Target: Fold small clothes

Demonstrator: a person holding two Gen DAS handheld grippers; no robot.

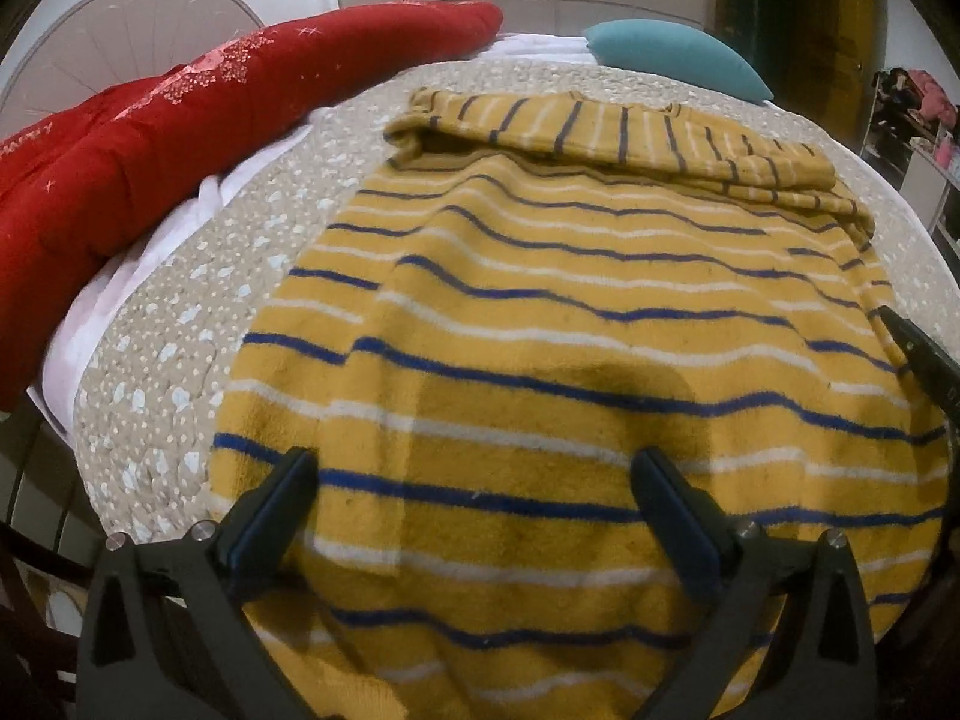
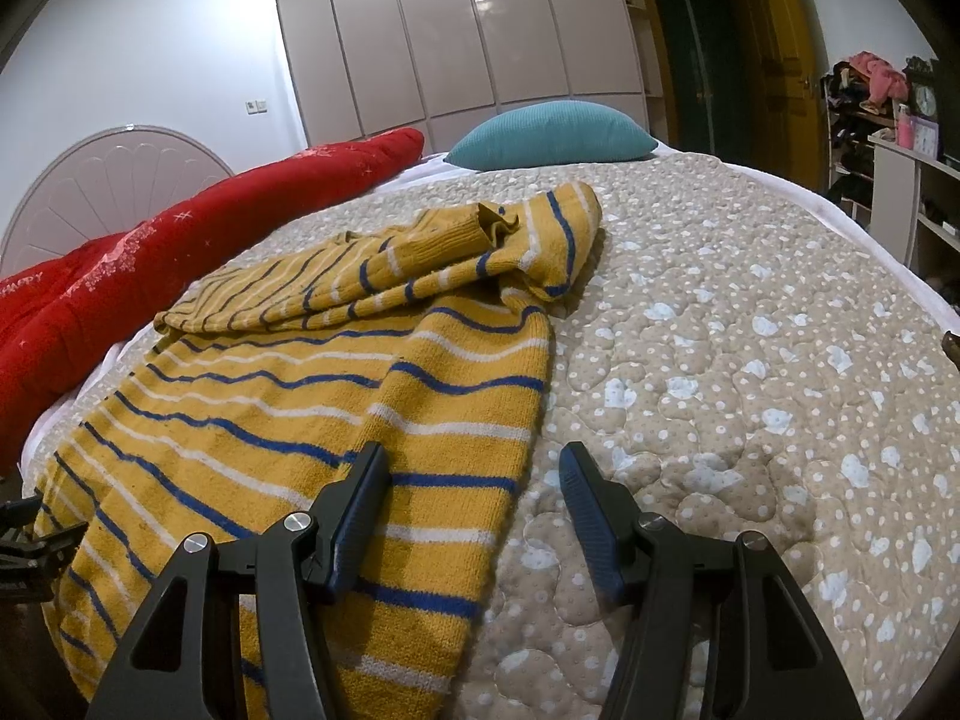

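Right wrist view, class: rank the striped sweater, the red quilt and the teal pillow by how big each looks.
1. striped sweater, though it lies nearest the camera
2. red quilt, partly cut off at the frame edge
3. teal pillow, farthest away

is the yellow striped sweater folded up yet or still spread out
Mostly spread: the striped sweater lies flat on the bed cover, with only its top part and a sleeve folded over the body.

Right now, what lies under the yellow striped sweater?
The yellow striped sweater lies on the dotted beige quilt, which shows all around it. Anything between the sweater and quilt is covered.
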